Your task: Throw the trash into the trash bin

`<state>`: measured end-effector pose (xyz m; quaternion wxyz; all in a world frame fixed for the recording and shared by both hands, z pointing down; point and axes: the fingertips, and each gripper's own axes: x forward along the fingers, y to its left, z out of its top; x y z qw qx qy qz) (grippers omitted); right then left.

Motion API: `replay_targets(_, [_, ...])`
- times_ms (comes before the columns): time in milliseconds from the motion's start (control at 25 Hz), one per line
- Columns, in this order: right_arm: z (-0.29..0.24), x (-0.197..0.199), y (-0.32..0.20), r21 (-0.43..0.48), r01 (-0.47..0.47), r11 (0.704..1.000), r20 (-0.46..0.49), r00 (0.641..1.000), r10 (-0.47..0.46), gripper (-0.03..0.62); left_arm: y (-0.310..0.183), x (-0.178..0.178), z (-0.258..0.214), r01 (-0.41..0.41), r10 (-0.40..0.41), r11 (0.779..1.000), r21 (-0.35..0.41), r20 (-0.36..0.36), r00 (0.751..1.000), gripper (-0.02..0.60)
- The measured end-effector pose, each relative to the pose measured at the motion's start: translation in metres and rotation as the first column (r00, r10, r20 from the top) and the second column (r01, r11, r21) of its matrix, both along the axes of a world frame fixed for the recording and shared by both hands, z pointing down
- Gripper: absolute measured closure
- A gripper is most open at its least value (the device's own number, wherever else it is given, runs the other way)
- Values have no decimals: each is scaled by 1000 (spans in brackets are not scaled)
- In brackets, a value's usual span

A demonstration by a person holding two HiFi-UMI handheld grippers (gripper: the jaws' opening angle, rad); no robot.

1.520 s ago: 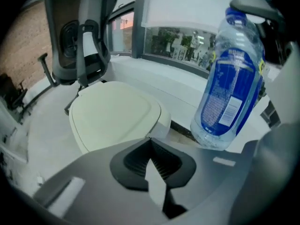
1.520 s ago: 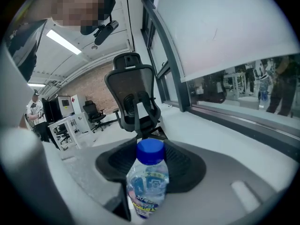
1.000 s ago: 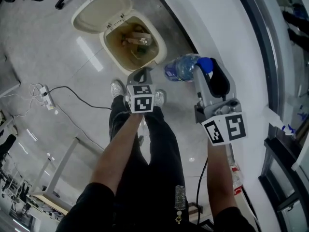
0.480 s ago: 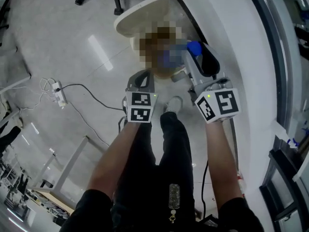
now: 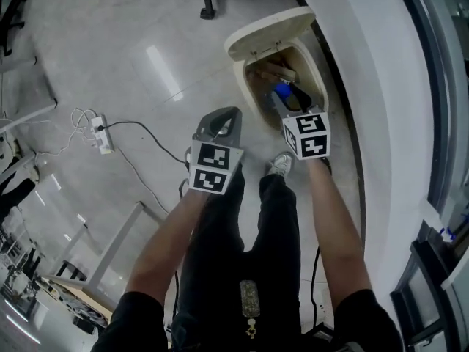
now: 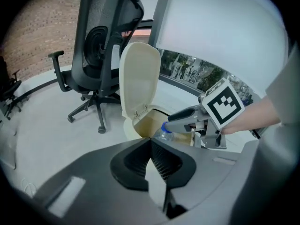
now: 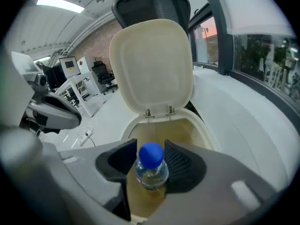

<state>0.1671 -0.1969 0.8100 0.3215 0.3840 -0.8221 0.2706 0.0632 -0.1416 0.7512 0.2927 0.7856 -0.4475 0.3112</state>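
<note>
Standing on a pale floor [image 5: 110, 64] beside a curved white wall [image 5: 366, 86], legs in black trousers. Facing a black chair [image 6: 101, 41] and, nearer, a cream bin [image 5: 248, 94] set close against that wall. Open, with the lid [image 7: 152, 64] tipped up and back on its hinges. Lined in brownish plastic, with some litter at the bottom.

Holding the left gripper [image 6: 152, 156] short of the bin and clear of it, angled down. Closed tip to tip there, with nothing between the jaws.

Reaching with the right gripper [image 7: 151, 162] over the bin's mouth, pointing steeply down into it. Clamped on a clear bottle [image 7: 151, 175], jaws part-way apart and ribbed pads pressing both sides just under the neck.

Gripped over the opening, above the liner and not let go. Topped with a blue cap [image 7: 151, 153], pointing away from the hand toward the lid.
</note>
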Motion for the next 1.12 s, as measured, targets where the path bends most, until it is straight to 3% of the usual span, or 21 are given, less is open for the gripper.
replay_targets(240, [-11,-13,-4,-11,-23,1000,39,999,23,342,-25,-29,-10,32,-32,999,23,-9,999,580])
replay_targets(440, [-41,1,-6,24,-68,997,79,995,66,342,-89,-56,-40,62,-63,991,115,5,998,580])
replay_targets(600, [-61,22,3,34,-112,993,89,990,108,344,-153,-63,-77,88,-82,970,228,-32,996,581])
replay_targets(760, [-80,39,7,45,-165,985,103,982,160,406,-183,-52,-105,46,-21,963,267,-97,995,580])
replay_targets(920, [-100,53,2,82,-197,977,113,976,187,482,-182,-34,-112,-1,40,971,241,-154,987,580])
replay_targets(1120, [-126,63,-9,137,-232,963,142,967,212,538,-165,-22,-104,-59,92,979,193,-169,981,581])
